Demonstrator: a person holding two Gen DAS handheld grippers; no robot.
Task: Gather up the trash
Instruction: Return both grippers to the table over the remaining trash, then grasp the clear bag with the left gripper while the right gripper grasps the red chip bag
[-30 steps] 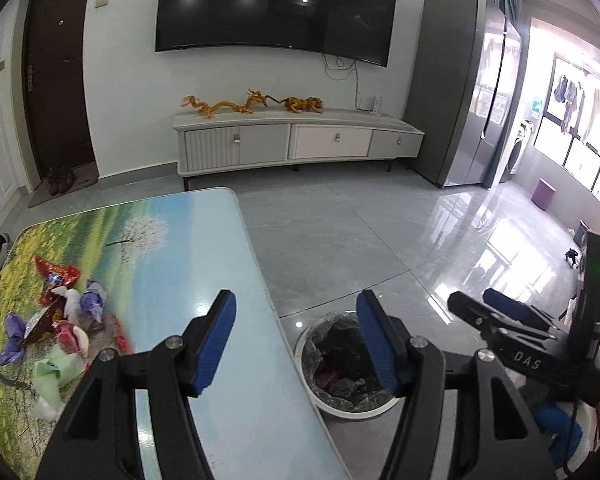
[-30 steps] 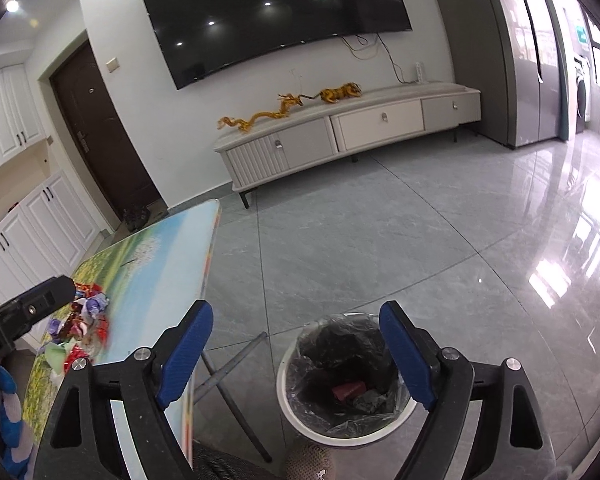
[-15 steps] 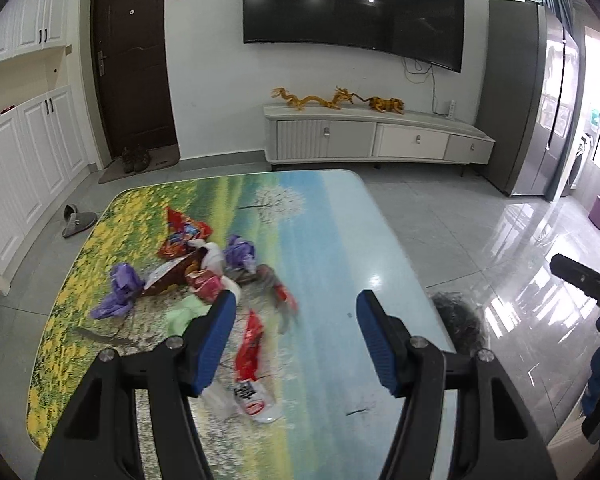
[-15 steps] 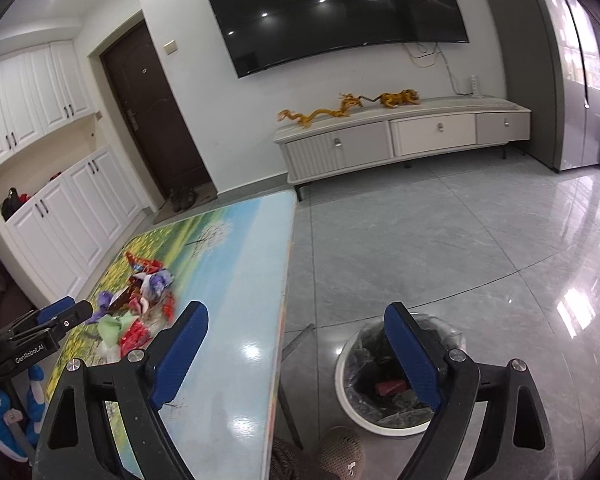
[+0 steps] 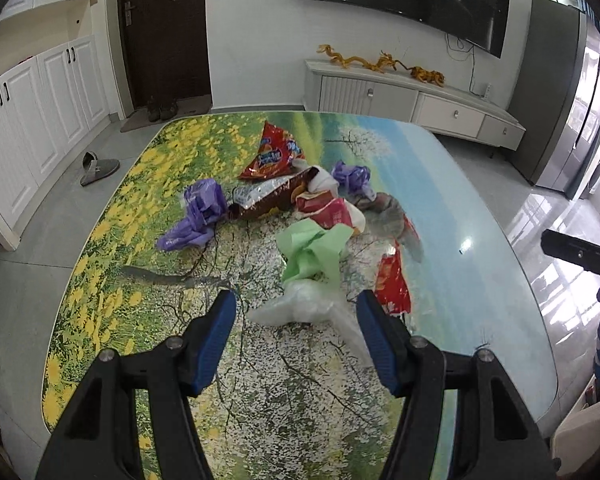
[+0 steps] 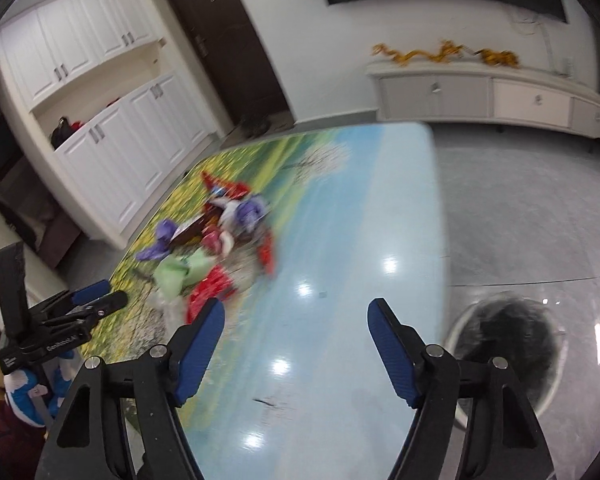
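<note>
Right now the left gripper [image 5: 296, 314] hangs over the near part of the table [image 5: 480, 280], its blue fingers [image 5: 214, 336] spread wide with nothing between them but air; a clear plastic bag [image 5: 300, 304] lies on the tabletop just ahead of them. Beyond it sits the rest of the trash, heaped around the middle of the table: a crumpled green bag [image 5: 314, 250], a red wrapper [image 5: 392, 280] toward the right edge, a purple bag [image 5: 198, 216] toward the left edge, a brown snack packet [image 5: 268, 198], a second purple bag [image 5: 352, 176], and a red chip bag [image 5: 274, 154] nearest the far edge.

The right gripper [image 6: 296, 326] is also wide open and holds nothing, hovering above the bare glossy blue strip along the table's right edge. That view is blurred. The trash pile [image 6: 216, 240] lies to its left, and the trash bin [image 6: 508, 348] with its black liner stands on the floor just off the table's right edge.
</note>
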